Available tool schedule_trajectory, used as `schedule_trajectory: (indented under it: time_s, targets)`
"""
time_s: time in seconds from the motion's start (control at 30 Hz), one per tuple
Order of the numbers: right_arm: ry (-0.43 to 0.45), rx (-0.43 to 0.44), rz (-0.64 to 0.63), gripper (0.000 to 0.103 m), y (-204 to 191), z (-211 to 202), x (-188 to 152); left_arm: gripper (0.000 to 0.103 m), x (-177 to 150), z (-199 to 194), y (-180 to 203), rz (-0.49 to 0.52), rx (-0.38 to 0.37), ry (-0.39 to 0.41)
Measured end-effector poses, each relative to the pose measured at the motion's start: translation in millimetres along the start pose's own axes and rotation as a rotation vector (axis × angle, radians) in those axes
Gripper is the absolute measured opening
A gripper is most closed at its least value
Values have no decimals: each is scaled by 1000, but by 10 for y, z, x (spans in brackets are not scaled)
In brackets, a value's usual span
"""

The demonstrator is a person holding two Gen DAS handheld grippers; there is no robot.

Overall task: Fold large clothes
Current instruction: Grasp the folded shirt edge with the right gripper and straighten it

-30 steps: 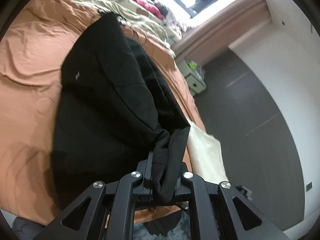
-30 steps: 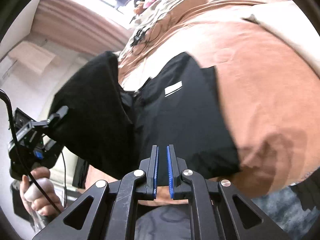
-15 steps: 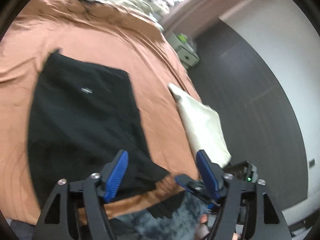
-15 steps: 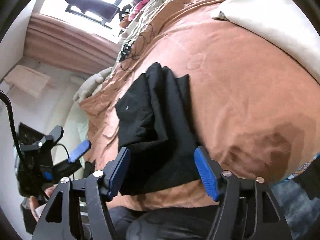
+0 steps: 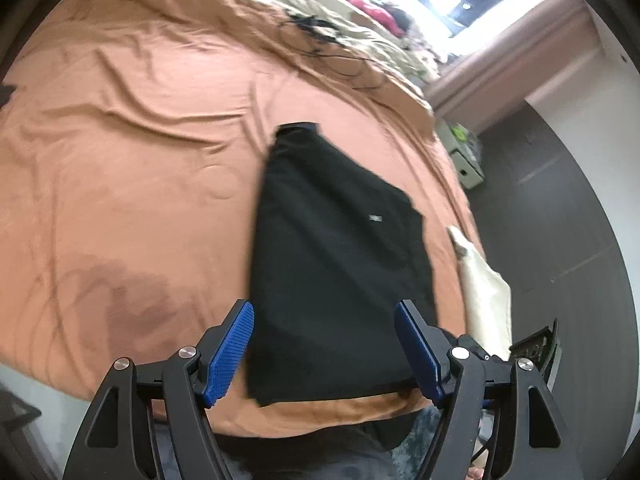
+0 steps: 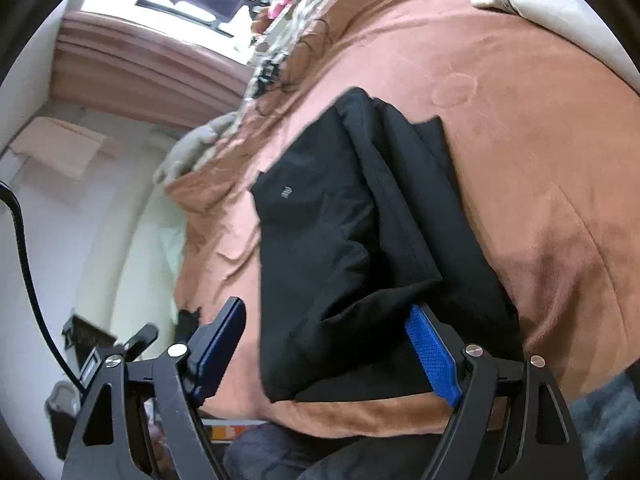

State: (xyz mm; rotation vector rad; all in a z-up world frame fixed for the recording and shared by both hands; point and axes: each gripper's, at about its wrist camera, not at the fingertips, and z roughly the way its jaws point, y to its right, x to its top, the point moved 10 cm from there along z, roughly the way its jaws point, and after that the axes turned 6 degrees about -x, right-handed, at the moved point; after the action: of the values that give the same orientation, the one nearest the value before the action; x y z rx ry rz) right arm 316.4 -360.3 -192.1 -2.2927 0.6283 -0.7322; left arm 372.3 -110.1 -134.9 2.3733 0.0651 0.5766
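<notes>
A black garment (image 5: 336, 256) lies folded into a long panel on an orange-brown bed (image 5: 132, 152), its near hem at the bed's front edge.

In the left wrist view, the left claw (image 5: 324, 350) hovers at 6 o'clock above that hem, its blue pads spread wide on either side with nothing between them touching. A cream pillow (image 5: 484, 292) sits at 3 o'clock, just beside the garment. A tangle of dark cable (image 5: 320, 40) lies near 12 o'clock.

In the right wrist view, the right claw (image 6: 328, 350) is also spread over the near hem, its jaws having just narrowed a little. Loose folds bunch between the pads, but neither pad presses them.

To do this step well, I judge that each claw should pinch 1 near corner through every layer, then both should lift together and carry the hem toward 12 o'clock, keeping the edges aligned.
</notes>
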Motion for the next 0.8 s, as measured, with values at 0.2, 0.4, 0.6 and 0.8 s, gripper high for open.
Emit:
schedule_trajectory:
  time_s: [0.2,0.4,0.6,0.8]
  targets:
    - [49,8,-6,6,99,-100,-39,74,-131,36,-234,-38,20,-23]
    - [67,12,34,5,357,-218,-29,74,-161,237,-169,-19,-2,-50]
    - [38,20,88,4,676,-137,-131,74,-262,460,-133,-1,3,-92]
    - [41,3,82,4,805,-166,-199,73,-325,696,-249,-22,20,-132]
